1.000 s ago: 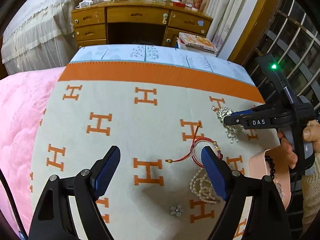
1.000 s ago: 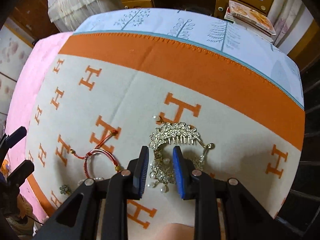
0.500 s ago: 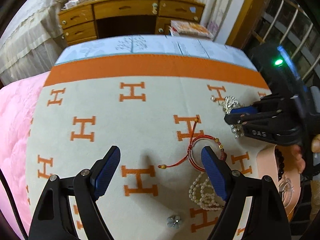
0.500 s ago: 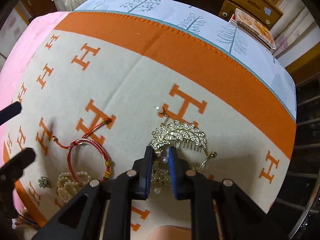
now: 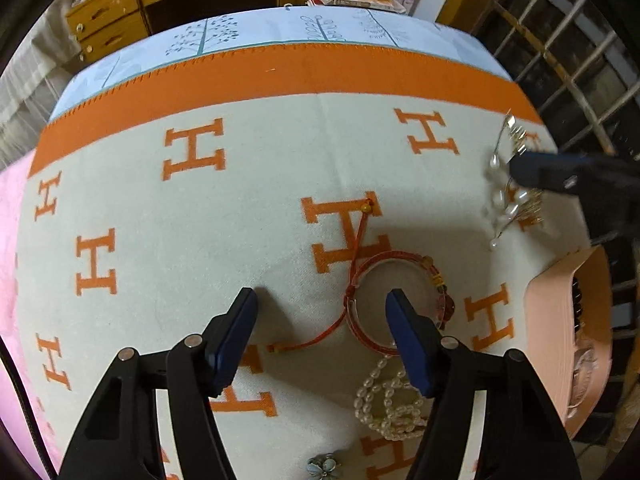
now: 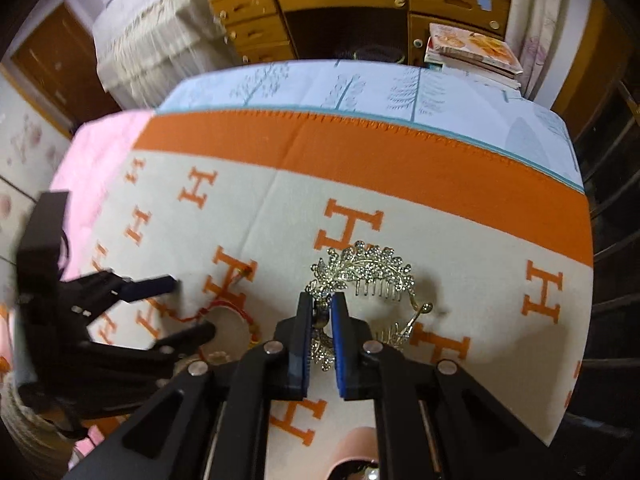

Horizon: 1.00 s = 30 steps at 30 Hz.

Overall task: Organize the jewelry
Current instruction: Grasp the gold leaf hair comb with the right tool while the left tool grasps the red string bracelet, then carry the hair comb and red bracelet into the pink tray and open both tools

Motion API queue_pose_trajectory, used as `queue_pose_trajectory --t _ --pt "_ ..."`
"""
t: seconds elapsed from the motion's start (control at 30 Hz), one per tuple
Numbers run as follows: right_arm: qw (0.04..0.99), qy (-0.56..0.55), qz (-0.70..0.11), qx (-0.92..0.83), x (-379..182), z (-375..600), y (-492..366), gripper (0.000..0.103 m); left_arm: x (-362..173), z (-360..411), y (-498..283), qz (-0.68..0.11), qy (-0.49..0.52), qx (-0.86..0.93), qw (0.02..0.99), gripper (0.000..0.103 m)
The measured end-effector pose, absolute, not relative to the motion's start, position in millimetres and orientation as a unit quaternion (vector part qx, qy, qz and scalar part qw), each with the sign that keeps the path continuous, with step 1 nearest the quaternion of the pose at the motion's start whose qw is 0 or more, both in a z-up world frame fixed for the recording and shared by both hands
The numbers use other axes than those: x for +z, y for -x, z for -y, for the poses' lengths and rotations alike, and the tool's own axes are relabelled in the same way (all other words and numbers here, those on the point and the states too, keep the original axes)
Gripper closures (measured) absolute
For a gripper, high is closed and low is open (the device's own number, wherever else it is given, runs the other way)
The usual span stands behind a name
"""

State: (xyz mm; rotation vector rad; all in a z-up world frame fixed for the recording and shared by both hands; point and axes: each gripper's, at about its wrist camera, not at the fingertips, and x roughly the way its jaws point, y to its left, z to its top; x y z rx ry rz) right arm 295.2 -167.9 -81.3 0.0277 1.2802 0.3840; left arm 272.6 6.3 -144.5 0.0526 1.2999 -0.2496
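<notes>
Orange "H" blanket, left claw wide open, right claw pinching rhinestone comb

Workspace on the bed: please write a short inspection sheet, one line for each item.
Surface: H-pattern blanket on bed.
Job's things: rhinestone hair comb; red string bracelet; pearl strand; small flower piece; pink tray with dark beads.
Clutter: nothing seen on the blanket.
Grippers: left gripper open, over the bracelet; right gripper shut on the comb.
Cables: nothing seen.
Surroundings: wooden desk, stacked books.
</notes>
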Motion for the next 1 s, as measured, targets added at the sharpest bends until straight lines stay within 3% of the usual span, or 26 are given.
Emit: queue_pose_trajectory --t 0.1,0.13,0.3,0.6,0.83,1.0 --pt "0.792 -0.026 -0.582 0.183 -72 172 -289 0.094 -142 1 -269 -0.600 -0.050 -0.109 0.791 0.093" --pt "0.796 -0.031 -0.577 0.183 -67 173 -285 0.094 -143 0 -269 -0.610 -0.035 -0.117 0.783 0.099" --pt "0.811 -0.049 -0.550 0.191 -42 181 -267 0.094 -133 -5 -258 -0.606 0.006 -0.128 0.785 0.099" --pt "0.843 -0.078 -0.491 0.203 12 209 -209 0.094 -61 5 -217 -0.550 0.020 -0.162 0.819 0.099" --pt "0.865 -0.094 -0.455 0.189 41 242 -163 0.094 -16 59 -181 -0.513 0.007 -0.235 0.825 0.099" --pt "0.878 -0.096 -0.439 0.166 50 261 -140 0.094 -20 103 -166 -0.513 0.003 -0.275 0.813 0.099"
